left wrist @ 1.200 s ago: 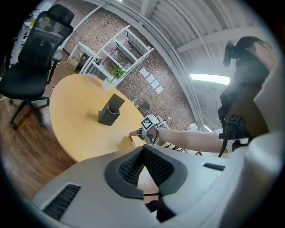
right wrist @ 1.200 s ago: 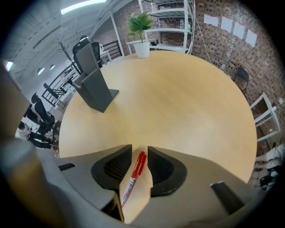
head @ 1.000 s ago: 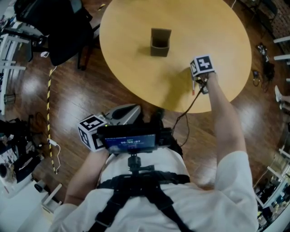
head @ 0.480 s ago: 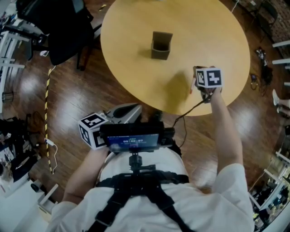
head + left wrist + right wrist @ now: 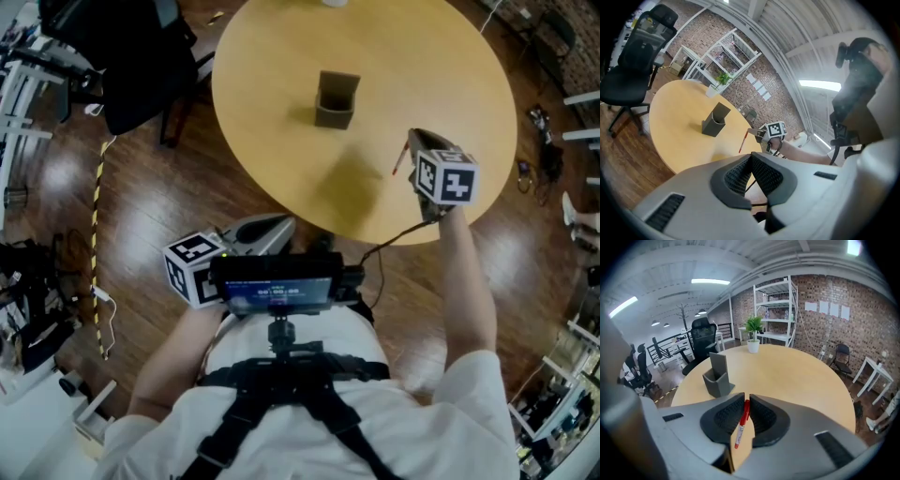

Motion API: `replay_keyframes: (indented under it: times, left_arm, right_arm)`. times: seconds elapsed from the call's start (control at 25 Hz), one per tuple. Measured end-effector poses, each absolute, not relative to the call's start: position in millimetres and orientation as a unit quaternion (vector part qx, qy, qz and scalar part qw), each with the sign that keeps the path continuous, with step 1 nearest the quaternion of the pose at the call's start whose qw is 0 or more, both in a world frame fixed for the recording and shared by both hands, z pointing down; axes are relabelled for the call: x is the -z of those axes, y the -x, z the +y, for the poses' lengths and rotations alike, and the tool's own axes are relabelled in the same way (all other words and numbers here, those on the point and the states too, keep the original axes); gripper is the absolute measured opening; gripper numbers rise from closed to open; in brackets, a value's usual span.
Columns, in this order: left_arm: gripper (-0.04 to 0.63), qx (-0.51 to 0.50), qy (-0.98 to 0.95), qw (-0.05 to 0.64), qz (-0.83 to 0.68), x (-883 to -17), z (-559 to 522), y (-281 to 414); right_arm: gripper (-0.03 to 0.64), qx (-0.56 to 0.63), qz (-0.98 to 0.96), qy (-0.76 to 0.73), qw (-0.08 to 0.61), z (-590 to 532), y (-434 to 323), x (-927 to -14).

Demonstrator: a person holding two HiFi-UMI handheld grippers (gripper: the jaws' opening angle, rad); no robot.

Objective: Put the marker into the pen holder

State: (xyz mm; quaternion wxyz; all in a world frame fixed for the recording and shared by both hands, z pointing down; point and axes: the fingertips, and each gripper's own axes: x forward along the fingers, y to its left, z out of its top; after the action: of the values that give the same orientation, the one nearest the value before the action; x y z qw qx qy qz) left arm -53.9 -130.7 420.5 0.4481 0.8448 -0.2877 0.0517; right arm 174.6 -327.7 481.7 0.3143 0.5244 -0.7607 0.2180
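the right gripper (image 5: pixel 746 400) has its jaws drawn narrow onto a red marker (image 5: pixel 741 422); they have just been closing, and the pads press the marker's upper end from both sides while the rest of it slants back toward the camera. in the head view this gripper (image 5: pixel 413 142) hangs above the near right part of the round wooden table (image 5: pixel 450 66), the marker (image 5: pixel 401 161) sticking out at its left, off the tabletop. the dark grey pen holder (image 5: pixel 336 99) stands upright near the table's middle, well apart from the marker. the left gripper (image 5: pixel 751 158) has its jaws together at the tips with nothing between them; it sits low beside the person's body, off the table's near edge, over the wooden floor (image 5: pixel 141 206). a potted plant (image 5: pixel 753 336) stands at the table's far side, and a black office chair (image 5: pixel 637 61) stands just beyond the table.
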Motion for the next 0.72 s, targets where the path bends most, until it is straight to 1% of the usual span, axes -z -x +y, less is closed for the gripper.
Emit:
replay_keyframes:
  times: [0.44,0.56,0.72]
  left_arm:
    - [-0.003,-0.053,-0.835,0.452,-0.309,-410.9,-129.9,56.6]
    - [-0.003,-0.046,-0.832,0.452,-0.319,-411.5,-131.5,59.0]
    - [-0.004,-0.037,-0.831,0.450,-0.326,-414.8,-128.7,63.1]
  right_arm:
    - [0.043,-0.114,-0.834,-0.510,0.178,-378.1,-91.9,-377.0]
    - [0.043,-0.101,-0.845,-0.501,0.160,-389.6,-71.0,-366.8]
    - [0.041,-0.099,-0.850,-0.494,0.156,-394.7,-51.7,-372.3]
